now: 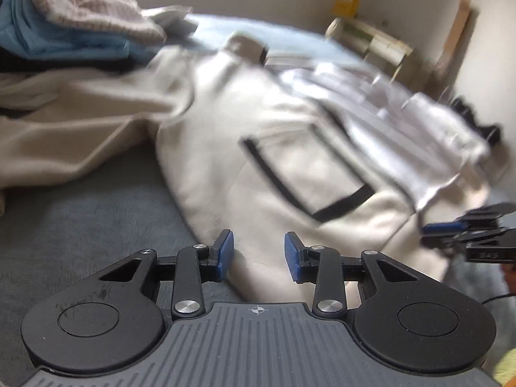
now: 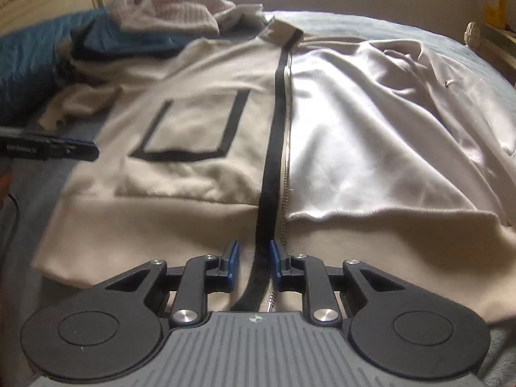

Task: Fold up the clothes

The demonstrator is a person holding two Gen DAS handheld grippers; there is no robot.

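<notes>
1. The bed (image 2: pixel 371 22) has a grey-blue cover, and the jacket lies on it.
2. The jacket (image 2: pixel 200 174) is cream fleece, spread flat with the front up. One front panel is turned back and shows a shiny pale lining (image 2: pixel 354 135).
3. A pile (image 2: pixel 167 16) of other clothes lies beside the collar.
4. A black zip band (image 2: pixel 277 135) runs down the middle.
5. A black-edged pocket (image 2: pixel 193 129) sits on the chest.
6. The right tool (image 2: pixel 254 264) is open, its fingers on either side of the zip at the hem.
7. The left tool (image 1: pixel 258 254) is open and holds nothing, over the jacket's edge.
</notes>
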